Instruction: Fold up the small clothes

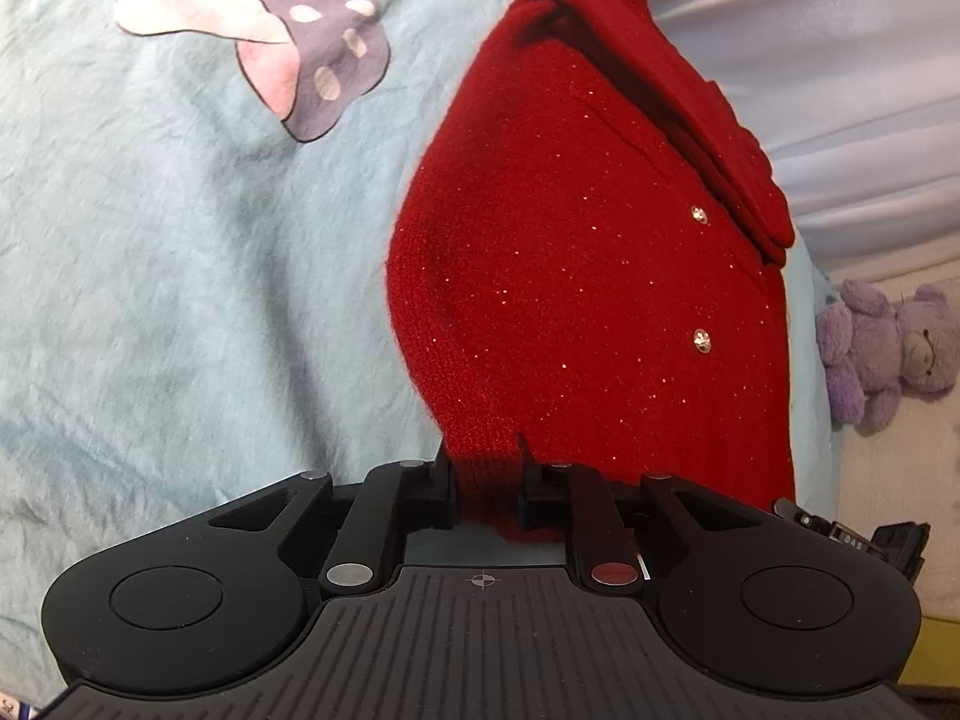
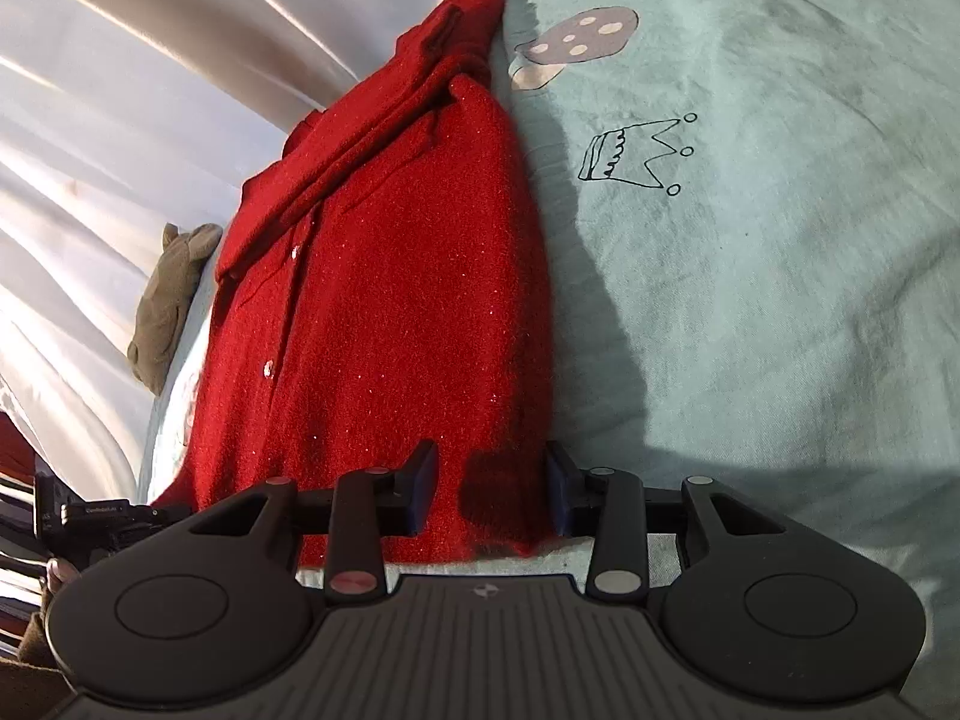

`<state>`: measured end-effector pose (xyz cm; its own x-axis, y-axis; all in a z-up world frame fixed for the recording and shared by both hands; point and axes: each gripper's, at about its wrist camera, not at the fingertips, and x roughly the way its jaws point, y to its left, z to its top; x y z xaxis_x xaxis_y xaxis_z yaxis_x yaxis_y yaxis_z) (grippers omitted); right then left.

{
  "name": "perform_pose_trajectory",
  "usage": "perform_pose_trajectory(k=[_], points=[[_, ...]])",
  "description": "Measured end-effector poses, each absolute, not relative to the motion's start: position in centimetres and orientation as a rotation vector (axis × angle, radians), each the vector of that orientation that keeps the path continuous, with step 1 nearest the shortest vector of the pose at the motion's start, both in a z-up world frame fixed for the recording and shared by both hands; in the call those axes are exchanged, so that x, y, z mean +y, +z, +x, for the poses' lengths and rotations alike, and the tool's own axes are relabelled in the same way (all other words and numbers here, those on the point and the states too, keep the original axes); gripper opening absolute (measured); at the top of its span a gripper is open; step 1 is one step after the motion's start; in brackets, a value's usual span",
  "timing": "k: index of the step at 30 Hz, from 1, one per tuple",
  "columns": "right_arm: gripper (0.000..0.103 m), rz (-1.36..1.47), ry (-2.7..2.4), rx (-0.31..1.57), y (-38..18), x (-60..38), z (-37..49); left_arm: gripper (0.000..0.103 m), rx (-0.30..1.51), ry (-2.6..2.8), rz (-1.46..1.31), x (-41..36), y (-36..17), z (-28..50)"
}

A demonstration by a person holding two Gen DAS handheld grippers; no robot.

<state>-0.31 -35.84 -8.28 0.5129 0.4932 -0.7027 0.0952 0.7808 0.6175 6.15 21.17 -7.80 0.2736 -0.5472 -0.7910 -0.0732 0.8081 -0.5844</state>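
Observation:
A red glittery knit cardigan [image 1: 570, 252] with small shiny buttons lies on a pale blue bedsheet [image 1: 180, 300]; it also shows in the right wrist view [image 2: 408, 300]. My left gripper [image 1: 489, 480] is shut on the cardigan's ribbed hem corner, the cloth bunched between its fingers. My right gripper [image 2: 489, 492] stands over the other hem corner with its jaws apart, the red cloth between them but not pinched. The collar end lies far from both grippers.
The sheet [image 2: 750, 300] has mushroom [image 1: 288, 42] and crown [image 2: 636, 150] prints. A purple teddy bear [image 1: 888, 354] sits at the right edge. An olive plush toy [image 2: 171, 300] lies left of the cardigan. White folds of fabric [image 2: 120, 120] lie beyond the sheet.

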Motion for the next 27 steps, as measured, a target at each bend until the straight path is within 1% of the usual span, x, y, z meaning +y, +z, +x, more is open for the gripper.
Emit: perform_pose_trajectory(k=[1, 8, 12, 17, 21, 22, 23, 27], points=[[0.021, 0.642, 0.260, 1.023, -8.2, -35.7, -0.3, 0.017, 1.265, -0.356, -0.594, 21.1, -7.5, 6.2], [0.018, 0.746, 0.298, 0.974, -7.0, -36.3, 0.4, 0.017, 1.108, -0.468, -0.733, 21.0, -3.1, 7.8], [0.018, 0.799, 0.327, 0.884, -4.9, -36.7, 1.9, 0.017, 1.023, -0.504, -0.727, 19.4, -0.1, 10.2], [0.016, 0.778, 0.352, 0.787, -2.0, -36.0, 6.1, 0.017, 0.946, -0.521, -0.703, 17.7, 2.1, 15.1], [0.012, 0.744, 0.354, 0.717, -0.5, -35.5, 10.4, 0.017, 0.913, -0.463, -0.679, 17.4, 2.1, 19.6], [0.004, 0.749, 0.349, 0.706, -0.4, -35.5, 11.5, 0.017, 0.913, -0.445, -0.673, 17.4, 2.1, 20.6], [0.002, 0.751, 0.336, 0.695, -0.3, -35.6, 12.7, 0.017, 0.912, -0.428, -0.667, 17.6, 1.8, 21.7], [0.003, 0.700, 0.274, 0.681, -0.3, -35.5, 16.7, 0.017, 0.938, -0.348, -0.693, 17.9, 0.0, 25.6]])
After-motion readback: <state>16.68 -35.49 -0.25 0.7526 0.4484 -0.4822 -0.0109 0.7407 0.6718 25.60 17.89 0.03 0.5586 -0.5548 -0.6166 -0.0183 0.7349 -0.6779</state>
